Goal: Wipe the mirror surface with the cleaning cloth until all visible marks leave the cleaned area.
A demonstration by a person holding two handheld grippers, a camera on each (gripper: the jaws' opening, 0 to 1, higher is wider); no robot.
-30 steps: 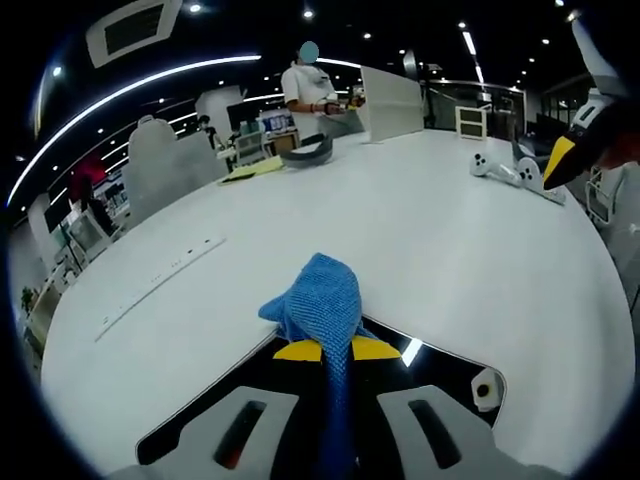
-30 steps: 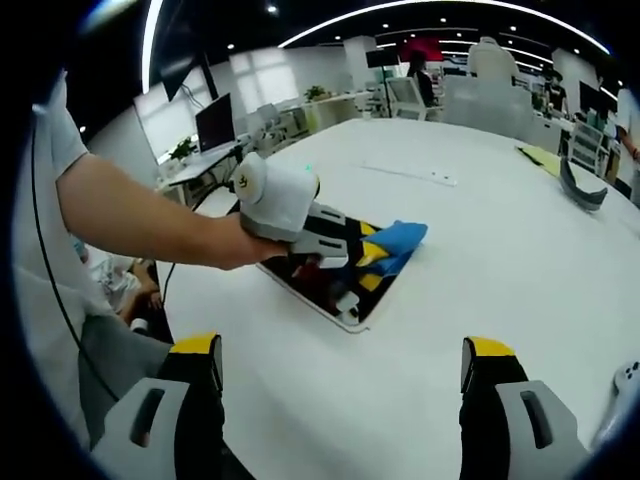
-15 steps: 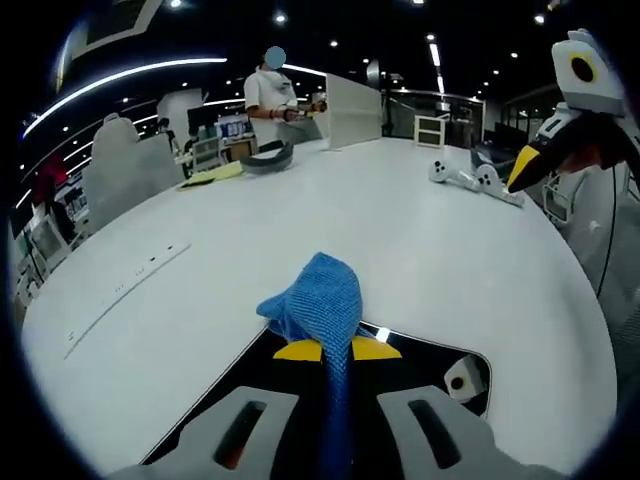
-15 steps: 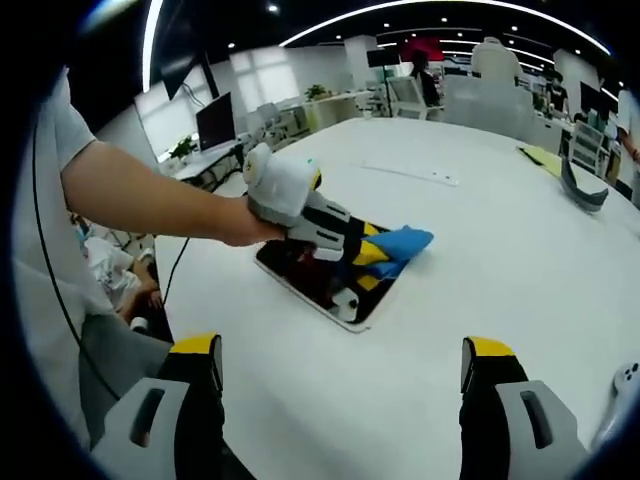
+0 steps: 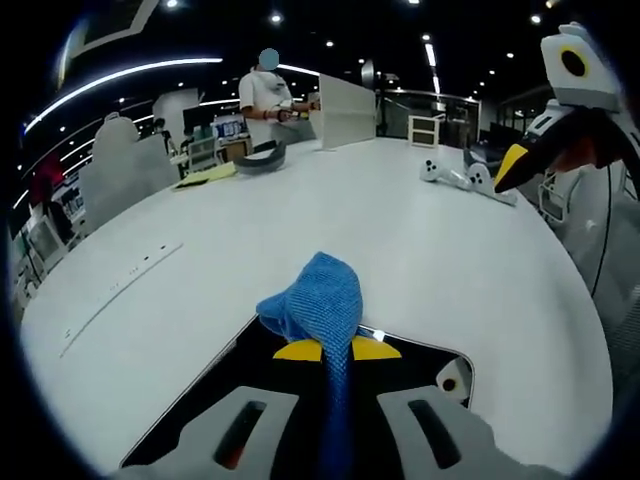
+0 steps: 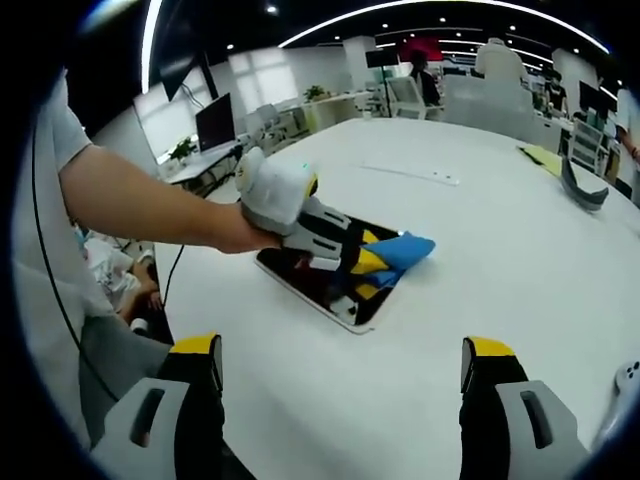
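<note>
Over the mirror (image 5: pixel 420 362), in the left gripper view, the left claw (image 5: pixel 336 349) pinches the cloth (image 5: pixel 318 305), its bunched end trailing forward to rub the glass. In the right gripper view, the right claw (image 6: pixel 340 362) hangs agape above the counter (image 6: pixel 500 270), clear of the wiping.

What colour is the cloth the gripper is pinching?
Blue. The knitted blue cleaning cloth is pinched by the left gripper; it shows best in the left gripper view.
</note>
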